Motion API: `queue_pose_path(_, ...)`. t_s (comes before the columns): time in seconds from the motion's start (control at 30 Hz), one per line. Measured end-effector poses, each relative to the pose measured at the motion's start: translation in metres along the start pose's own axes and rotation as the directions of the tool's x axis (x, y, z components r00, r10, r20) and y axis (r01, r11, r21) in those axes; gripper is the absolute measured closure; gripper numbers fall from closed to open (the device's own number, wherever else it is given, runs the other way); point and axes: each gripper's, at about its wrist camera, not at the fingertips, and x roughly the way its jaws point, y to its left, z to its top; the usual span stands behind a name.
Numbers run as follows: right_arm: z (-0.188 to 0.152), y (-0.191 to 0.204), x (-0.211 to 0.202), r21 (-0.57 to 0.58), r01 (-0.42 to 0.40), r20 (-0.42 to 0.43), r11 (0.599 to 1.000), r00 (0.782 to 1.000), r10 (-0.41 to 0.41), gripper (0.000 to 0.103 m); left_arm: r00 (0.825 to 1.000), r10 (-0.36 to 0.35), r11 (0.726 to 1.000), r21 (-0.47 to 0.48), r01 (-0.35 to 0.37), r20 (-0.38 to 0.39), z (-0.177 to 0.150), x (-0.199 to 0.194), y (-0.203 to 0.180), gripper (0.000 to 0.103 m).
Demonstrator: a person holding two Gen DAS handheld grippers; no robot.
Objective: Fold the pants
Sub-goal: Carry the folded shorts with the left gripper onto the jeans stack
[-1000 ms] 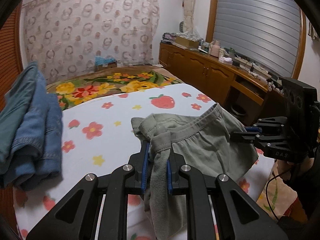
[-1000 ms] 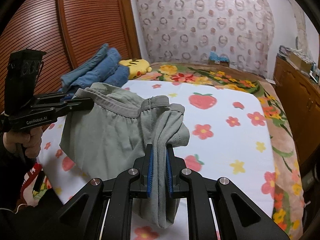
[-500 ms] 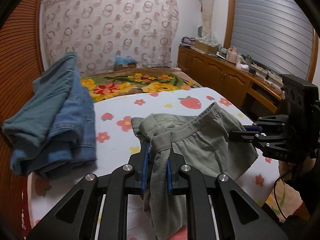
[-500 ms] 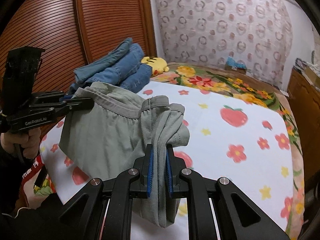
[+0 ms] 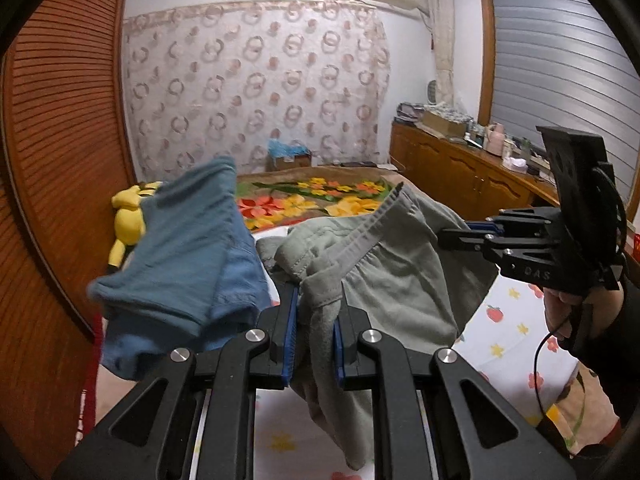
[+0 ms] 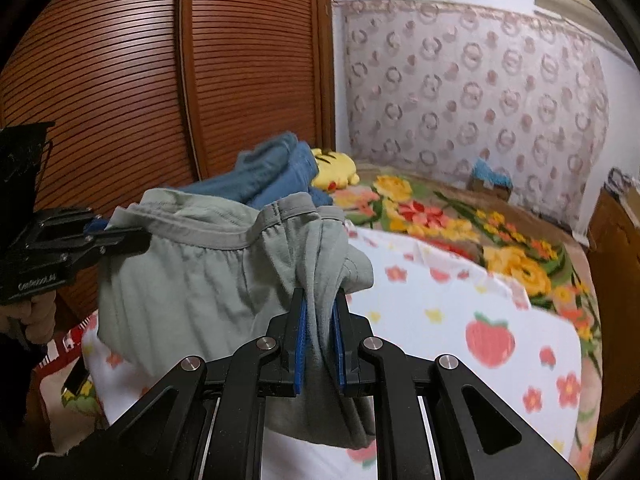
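Blue jeans [image 5: 180, 264] and a yellow plush toy [image 6: 334, 170] lie on the flowered bedsheet [image 6: 460, 304].

bed [image 6: 460, 320] bears floral sheet, blue jeans [image 6: 272, 176], yellow plush toy [image 6: 334, 170].

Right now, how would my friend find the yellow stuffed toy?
Look at the bed with the flower-and-strawberry sheet, then along its side by the brown slatted wardrobe doors. Just beyond the pile of blue jeans lies the yellow plush toy, the only bright yellow, soft thing there.
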Motion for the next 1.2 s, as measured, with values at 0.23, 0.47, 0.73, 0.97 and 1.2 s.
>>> queue_pose_path(0.23,0.023,-0.001,0.024,-0.049,-0.041,0.017,0.998,0.999,0.042,0.091,0.999,0.04,0.999,-0.035,-0.039,0.025,0.016,-0.001,0.029,0.087)
queue_pose_path(0.47,0.048,-0.014,0.052,-0.094,-0.069,0.019,0.993,0.997,0.071,0.091,0.997,0.072,0.995,-0.072,-0.069,0.041,0.028,0.004,0.056,0.087)
queue_pose_path(0.73,0.077,-0.022,0.085,-0.138,-0.089,0.028,0.986,0.995,0.094,0.091,0.992,0.114,0.987,-0.118,-0.108,0.048,0.03,0.01,0.088,0.087)
queue_pose_path(0.97,0.102,-0.013,0.111,-0.23,-0.102,0.023,0.968,0.994,0.11,0.091,0.987,0.151,0.973,-0.186,-0.137,0.062,0.026,0.016,0.111,0.087)
queue_pose_path(1.2,0.125,-0.002,0.146,-0.316,-0.1,0.013,0.944,0.994,0.11,0.091,0.98,0.19,0.954,-0.246,-0.169,0.063,0.019,0.021,0.128,0.087)
